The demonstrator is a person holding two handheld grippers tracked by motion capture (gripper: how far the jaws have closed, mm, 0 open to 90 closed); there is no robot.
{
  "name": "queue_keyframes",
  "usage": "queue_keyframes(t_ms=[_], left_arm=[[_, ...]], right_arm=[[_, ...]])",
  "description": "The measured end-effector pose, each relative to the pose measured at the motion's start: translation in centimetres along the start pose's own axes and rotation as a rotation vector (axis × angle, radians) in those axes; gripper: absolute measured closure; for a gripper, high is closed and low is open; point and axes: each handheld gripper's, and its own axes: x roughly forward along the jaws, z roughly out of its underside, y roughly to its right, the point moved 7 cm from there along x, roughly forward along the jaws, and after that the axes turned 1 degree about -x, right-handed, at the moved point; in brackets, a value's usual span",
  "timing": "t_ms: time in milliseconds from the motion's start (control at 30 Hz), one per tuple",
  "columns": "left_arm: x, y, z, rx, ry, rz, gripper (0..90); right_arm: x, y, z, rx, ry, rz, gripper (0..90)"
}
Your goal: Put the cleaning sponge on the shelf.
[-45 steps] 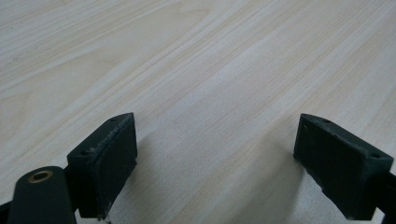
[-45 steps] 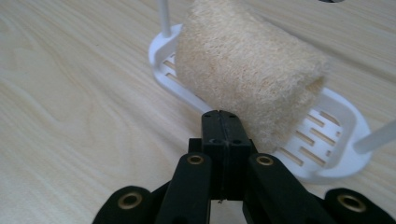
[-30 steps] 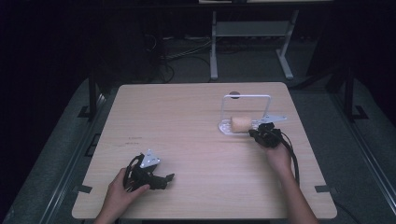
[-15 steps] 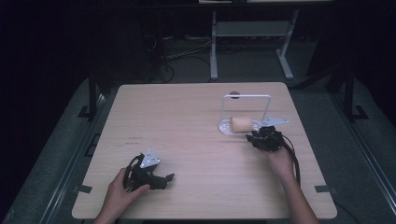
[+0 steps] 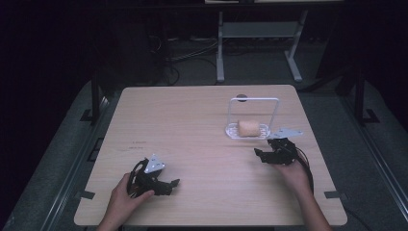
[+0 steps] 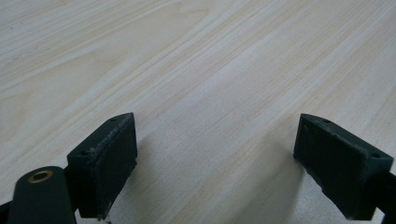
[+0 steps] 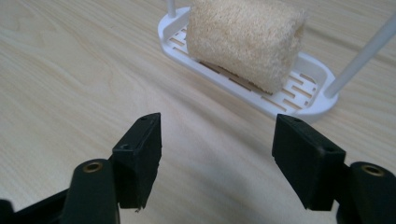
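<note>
The right gripper (image 5: 262, 155) has just been opening its fingers (image 7: 140, 154), which stand wide with nothing between them. At their 12 o'clock the sponge (image 7: 245, 39) sits in the rack (image 7: 308, 100), apart from them. The left gripper (image 5: 171, 184) rests on the table (image 5: 192, 125), fingers wide and bare.

1. The worktop (image 5: 192, 125) is of pale wood with rounded corners, and light falls on it.
2. The floor (image 5: 375, 144) around is grey.
3. Behind stands a white metal frame (image 5: 255, 33).
4. The back is very dark; there are perhaps cables (image 5: 187, 53).
</note>
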Motion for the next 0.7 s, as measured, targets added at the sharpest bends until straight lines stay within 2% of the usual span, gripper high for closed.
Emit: queue_keyframes(t_ms=[467, 700], left_arm=[[0.0, 0.0, 0.0, 0.0, 0.001, 0.0, 12.8], [0.0, 0.0, 0.0, -0.003, 0.003, 0.0, 12.8]], right_arm=[[-3.0, -0.4, 2.6, 0.003, 0.008, 0.004, 28.0], [-4.3, -0.1, 4.2, 0.031, 0.011, 0.004, 23.8]])
